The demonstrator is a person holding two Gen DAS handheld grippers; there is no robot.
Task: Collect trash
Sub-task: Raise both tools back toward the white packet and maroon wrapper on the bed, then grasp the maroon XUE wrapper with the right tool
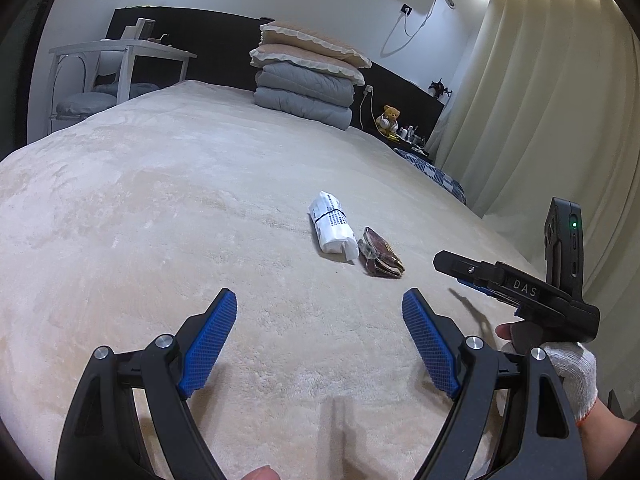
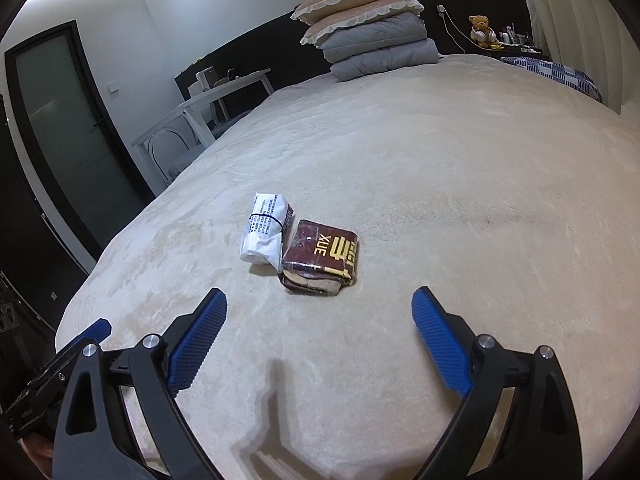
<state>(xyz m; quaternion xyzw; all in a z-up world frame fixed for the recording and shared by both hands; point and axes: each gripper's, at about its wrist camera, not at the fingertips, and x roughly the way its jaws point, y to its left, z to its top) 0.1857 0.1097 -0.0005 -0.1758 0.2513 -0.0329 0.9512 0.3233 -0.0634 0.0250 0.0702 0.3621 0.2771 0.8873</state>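
White wrapped packet (image 2: 266, 228), bound by a thin black band, lies on the bed (image 2: 440, 200) toward its near end. Dark red folded wrapper (image 2: 320, 258) with gold lettering lies just beside it on its right, apparently touching. Right gripper (image 2: 320, 312): jaws spread wide, nothing between them, short of the wrapper. Left gripper (image 1: 320, 312): jaws open wide, empty, farther back from both items. Stacked pillows and folded quilt (image 2: 372, 32) at the headboard. Gloved hand (image 1: 572, 372) holds the right gripper's handle.
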